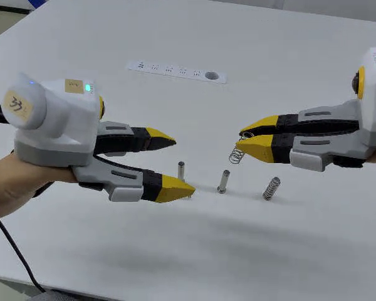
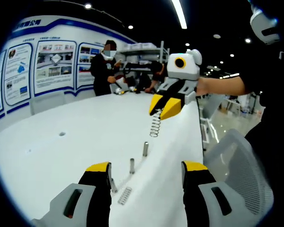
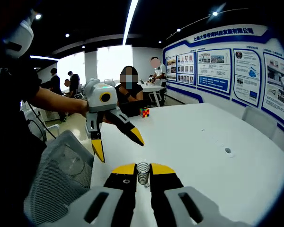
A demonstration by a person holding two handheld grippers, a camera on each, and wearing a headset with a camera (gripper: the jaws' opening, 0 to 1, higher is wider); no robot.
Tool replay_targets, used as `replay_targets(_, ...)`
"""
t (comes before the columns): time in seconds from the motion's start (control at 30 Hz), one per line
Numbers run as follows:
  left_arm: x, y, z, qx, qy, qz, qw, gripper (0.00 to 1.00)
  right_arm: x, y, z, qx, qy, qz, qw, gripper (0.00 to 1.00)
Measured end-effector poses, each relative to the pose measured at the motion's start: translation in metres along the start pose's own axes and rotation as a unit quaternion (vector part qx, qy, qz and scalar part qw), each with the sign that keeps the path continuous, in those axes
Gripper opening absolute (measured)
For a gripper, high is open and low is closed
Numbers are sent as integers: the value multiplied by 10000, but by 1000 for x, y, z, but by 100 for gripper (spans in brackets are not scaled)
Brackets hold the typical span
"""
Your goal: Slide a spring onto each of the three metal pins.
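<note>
Two bare metal pins [image 1: 181,170] [image 1: 224,181] stand upright on the white table [image 1: 175,251]. To their right a coiled spring [image 1: 272,188] stands tilted, seemingly around a third pin. My right gripper [image 1: 240,141] is shut on another spring [image 1: 236,155], which hangs from its tips above and right of the middle pin; this spring [image 3: 142,172] sits pinched between its fingers. My left gripper [image 1: 178,164] is open, its lower tip beside the left pin. Between its own jaws, the left gripper view has the pins [image 2: 131,165] and a loose spring [image 2: 124,196] lying flat.
A white power strip [image 1: 175,70] lies at the back of the table. A black cable [image 1: 12,251] runs off the near left edge. A mesh chair [image 2: 236,161] stands beside the table, and people stand further back in the room.
</note>
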State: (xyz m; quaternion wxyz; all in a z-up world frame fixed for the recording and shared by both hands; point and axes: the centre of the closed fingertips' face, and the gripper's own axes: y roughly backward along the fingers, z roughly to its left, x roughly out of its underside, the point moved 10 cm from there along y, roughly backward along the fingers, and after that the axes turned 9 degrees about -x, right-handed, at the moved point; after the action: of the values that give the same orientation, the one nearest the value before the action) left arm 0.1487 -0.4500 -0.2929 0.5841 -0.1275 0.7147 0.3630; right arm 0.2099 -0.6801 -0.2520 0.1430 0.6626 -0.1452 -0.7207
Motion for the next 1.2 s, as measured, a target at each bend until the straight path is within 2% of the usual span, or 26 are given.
replay_targets(0.1, 1, 4, 4, -120, 7, 22, 9999, 71, 3, -2, -6, 128, -52, 28, 9999, 11)
replay_targets(0.27, 4, 9, 10, -243, 6, 72, 9997, 77, 8, -9, -17, 320, -223, 21, 9992, 11)
replay_targets(0.57, 11, 13, 20, -538, 89, 158, 9984, 90, 24, -21, -35, 410, -367, 279, 9981, 11)
replay_targets(0.87, 26, 16, 24, -616, 193, 388, 9972, 90, 46, -33, -46, 490, -588, 461, 9960, 11)
replay_targets(1.0, 29, 18, 24, -598, 278, 371, 9971, 89, 52, -39, -49, 503, -687, 491, 9952, 11)
replay_targets(1.2, 32, 21, 24, -670, 340, 375, 9965, 91, 56, -46, -50, 437, -580, 675, 9951, 11)
